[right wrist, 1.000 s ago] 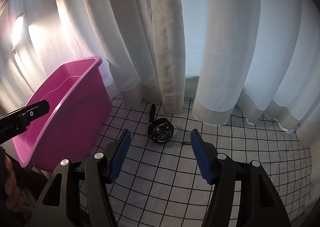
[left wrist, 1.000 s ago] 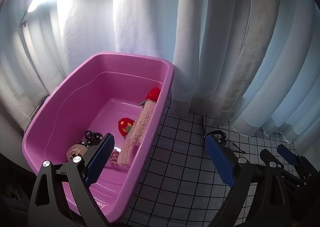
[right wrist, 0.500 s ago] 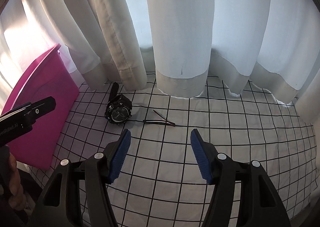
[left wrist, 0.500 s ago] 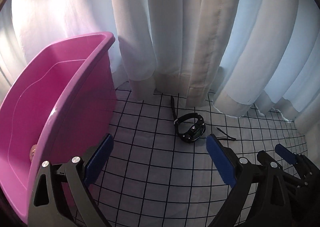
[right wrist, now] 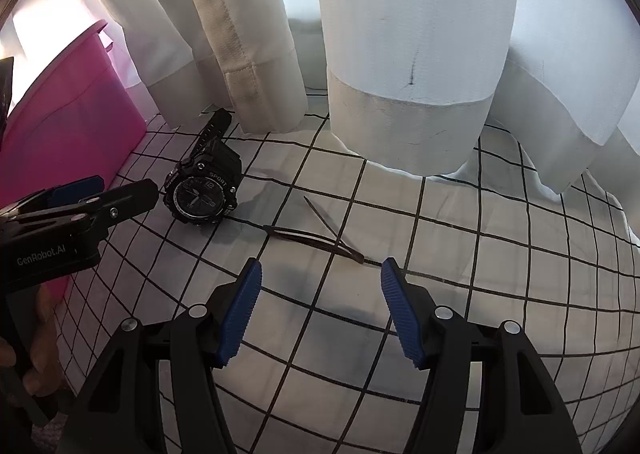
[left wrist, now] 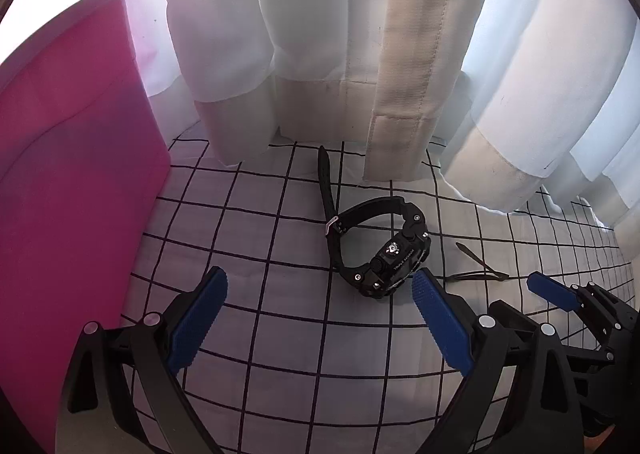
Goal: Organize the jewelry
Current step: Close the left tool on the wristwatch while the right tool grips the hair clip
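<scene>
Both grippers have dropped closer to the grid-printed cloth [right wrist: 440,238], the left gripper [left wrist: 320,294] and right gripper [right wrist: 320,274] gaping empty, the chunky black sport watch [right wrist: 202,190] lying beside the glossy pink tub [left wrist: 72,158], thin dark hairpins [right wrist: 316,236] just beyond.

Ahead of the right hand-held gripper [right wrist: 320,286] lies bare white black-gridded cloth [right wrist: 460,254], apart from a thin dark hairpin [right wrist: 316,238]. White pleated curtains [right wrist: 408,54] close off the far side; a pink plastic tub [right wrist: 72,110] walls its left, beyond a chunky black wristwatch [right wrist: 200,194].
</scene>
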Demonstrator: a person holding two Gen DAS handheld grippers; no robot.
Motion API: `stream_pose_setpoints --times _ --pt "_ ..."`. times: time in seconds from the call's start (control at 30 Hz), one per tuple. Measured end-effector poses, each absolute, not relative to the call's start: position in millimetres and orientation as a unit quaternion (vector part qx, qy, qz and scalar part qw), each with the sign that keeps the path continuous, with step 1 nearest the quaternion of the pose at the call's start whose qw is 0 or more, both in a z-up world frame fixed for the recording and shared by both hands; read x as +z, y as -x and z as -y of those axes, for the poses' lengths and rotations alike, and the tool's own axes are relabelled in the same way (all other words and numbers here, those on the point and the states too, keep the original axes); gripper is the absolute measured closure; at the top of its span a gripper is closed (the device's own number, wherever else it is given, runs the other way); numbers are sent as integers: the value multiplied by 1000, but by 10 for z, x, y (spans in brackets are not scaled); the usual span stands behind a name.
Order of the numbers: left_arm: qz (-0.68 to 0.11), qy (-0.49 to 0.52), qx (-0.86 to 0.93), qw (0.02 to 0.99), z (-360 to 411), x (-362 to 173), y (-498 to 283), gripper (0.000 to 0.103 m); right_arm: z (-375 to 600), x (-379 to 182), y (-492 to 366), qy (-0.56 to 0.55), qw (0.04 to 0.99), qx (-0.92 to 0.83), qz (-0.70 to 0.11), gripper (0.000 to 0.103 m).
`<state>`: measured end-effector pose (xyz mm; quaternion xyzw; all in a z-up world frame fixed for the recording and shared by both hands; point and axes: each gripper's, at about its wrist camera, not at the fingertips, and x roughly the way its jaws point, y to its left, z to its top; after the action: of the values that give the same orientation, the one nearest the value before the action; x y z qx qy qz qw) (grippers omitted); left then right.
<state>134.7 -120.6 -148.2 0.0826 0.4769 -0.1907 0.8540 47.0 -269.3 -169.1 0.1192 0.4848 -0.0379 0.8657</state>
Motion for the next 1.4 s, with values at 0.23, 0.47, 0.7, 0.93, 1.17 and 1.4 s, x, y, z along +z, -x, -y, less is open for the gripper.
stream_pose_setpoints --times 0.23,0.47,0.7,0.93,1.17,1.4 --pt "-473 -98 -202 852 1370 -1559 -1450 11 2706 -1778 -596 -110 866 -21 -487 44" --pt "-472 -107 -227 845 1499 -1602 -1446 11 2735 -1830 -677 -110 867 -17 -486 44" --pt "-481 -114 -226 839 1576 -1726 -1539 11 2749 -1858 -741 -105 869 -9 -483 44" --pt "-483 -116 -229 837 1589 -1811 -1590 11 2681 -1881 -817 -62 875 -4 -480 44" --pt "-488 -128 -227 833 1598 -1977 -1603 7 2555 -1941 -872 -10 882 0 -471 44" --pt "-479 -134 -227 837 1644 -1992 -1610 7 2507 -1932 -844 1 888 13 -459 50"
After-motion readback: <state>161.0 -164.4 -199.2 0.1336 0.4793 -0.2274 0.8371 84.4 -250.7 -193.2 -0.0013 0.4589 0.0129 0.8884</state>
